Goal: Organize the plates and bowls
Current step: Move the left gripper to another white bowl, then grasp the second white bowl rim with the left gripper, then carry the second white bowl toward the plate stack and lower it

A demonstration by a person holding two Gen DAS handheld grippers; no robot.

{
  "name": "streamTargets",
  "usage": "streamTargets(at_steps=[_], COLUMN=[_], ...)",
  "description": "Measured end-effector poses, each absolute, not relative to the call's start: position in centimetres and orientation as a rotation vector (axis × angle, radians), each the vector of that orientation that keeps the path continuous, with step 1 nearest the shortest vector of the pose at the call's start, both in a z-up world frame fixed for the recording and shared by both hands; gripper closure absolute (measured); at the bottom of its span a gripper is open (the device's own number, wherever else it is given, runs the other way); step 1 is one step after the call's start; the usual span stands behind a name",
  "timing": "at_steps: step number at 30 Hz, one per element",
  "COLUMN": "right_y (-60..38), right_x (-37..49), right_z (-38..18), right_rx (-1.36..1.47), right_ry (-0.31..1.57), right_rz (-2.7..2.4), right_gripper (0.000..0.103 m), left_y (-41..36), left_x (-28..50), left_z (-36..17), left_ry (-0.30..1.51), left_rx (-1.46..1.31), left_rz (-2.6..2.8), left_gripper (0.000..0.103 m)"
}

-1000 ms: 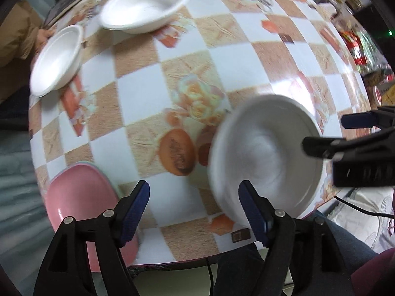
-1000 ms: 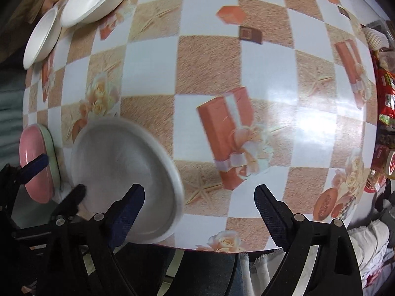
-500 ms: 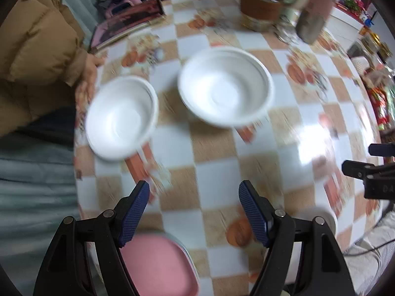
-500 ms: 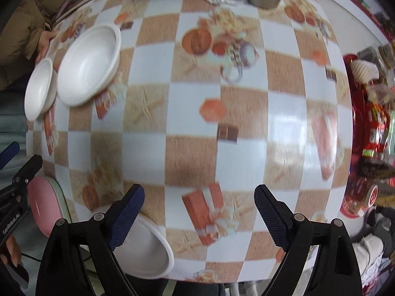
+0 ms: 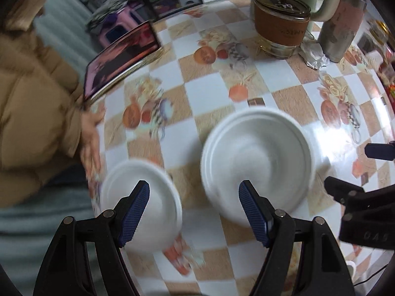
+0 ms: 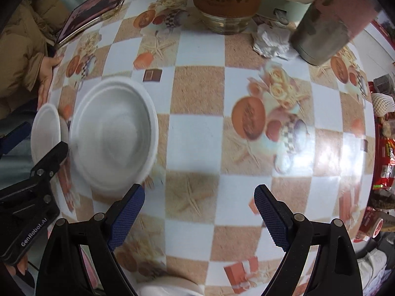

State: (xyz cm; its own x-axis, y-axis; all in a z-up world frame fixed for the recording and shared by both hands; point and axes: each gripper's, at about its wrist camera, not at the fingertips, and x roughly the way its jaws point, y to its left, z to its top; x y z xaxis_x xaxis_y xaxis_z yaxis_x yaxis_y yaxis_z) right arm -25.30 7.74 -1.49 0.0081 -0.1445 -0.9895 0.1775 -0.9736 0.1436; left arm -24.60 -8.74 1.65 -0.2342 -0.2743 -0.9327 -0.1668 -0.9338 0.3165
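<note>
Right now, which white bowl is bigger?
The wide white bowl nearer the table's middle; the smaller bowl sits beside it at the table edge by the person's hand.

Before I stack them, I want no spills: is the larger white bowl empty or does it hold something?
Empty. The larger white bowl sits upright on the table, and both wrist views show only its bare white inside.

Home dining spot, lived-in. Round table [image 6: 197, 143] under a checkered oilcloth printed with gifts, roses and starfish. Drinks clutter at far edge: sleeved glass cup [image 5: 281, 24], steel tumbler [image 6: 325, 34], crumpled tissue [image 6: 270, 42]. Tablet [image 5: 121, 56] lying by a seated person's hand [image 5: 90, 138]. Snack packets [image 6: 385, 157] piled alongside.
</note>
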Motion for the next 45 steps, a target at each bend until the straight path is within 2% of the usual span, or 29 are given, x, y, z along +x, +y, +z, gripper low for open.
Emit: streamTargets(at_steps=[7, 9, 11, 12, 13, 15, 16, 17, 19, 20, 31, 36, 45], right_y=[6.4, 6.2, 6.0, 6.2, 6.2, 6.4, 6.4, 6.4, 6.4, 6.2, 9.0, 9.9, 10.5], right_x=[-27.6, -28.0, -28.1, -28.1, -28.1, -28.1, -28.2, -28.2, -28.2, -28.2, -21.6, -18.9, -18.5], right_z=[-4.1, -4.7, -5.4, -5.7, -6.1, -6.5, -6.6, -6.7, -7.0, -7.3, -7.1, -7.8, -4.1], right_rx=[2.081, 2.078, 2.084, 2.097, 2.105, 2.106, 2.101, 2.100, 2.121, 2.127, 2.165, 2.209, 2.142], right_ry=[-0.039, -0.055, -0.089, -0.108, -0.120, -0.182, -0.221, -0.237, -0.241, -0.232, -0.069, -0.136, -0.098], right_rz=[-2.047, -2.035, -2.002, -1.980, -1.963, -1.925, -1.908, -1.894, -1.846, -1.836, -1.762, -1.765, -1.833], right_gripper=[0.012, 0.016, 0.033, 0.036, 0.045, 0.048, 0.054, 0.069, 0.083, 0.086, 0.086, 0.086, 0.085], left_y=[-8.6, -8.5, -8.3, -8.2, -8.1, -8.0, -7.9, -7.9, -7.6, -7.4, -2.7, -2.1, -0.2], left_x=[-28.5, -28.9, -29.2, -29.3, -29.4, -29.5, -29.5, -29.6, -29.5, -29.4, -21.3, -19.2, -18.4], left_z=[-2.1, -2.8, -3.6, -4.0, -4.3, -4.6, -4.8, -4.9, -5.0, -5.0, -5.6, -5.8, -1.8], left_ry=[-0.689, -0.678, -0.669, -0.665, -0.651, -0.604, -0.560, -0.507, -0.438, -0.438, -0.396, -0.292, -0.324], left_rx=[1.986, 2.011, 2.057, 2.076, 2.104, 2.158, 2.193, 2.234, 2.271, 2.270, 2.339, 2.312, 2.212], left_rz=[-2.298, -2.287, -2.262, -2.253, -2.248, -2.240, -2.234, -2.219, -2.217, -2.221, -2.215, -2.204, -2.278], left_gripper=[0.025, 0.025, 0.025, 0.026, 0.033, 0.051, 0.066, 0.067, 0.071, 0.072, 0.073, 0.073, 0.072])
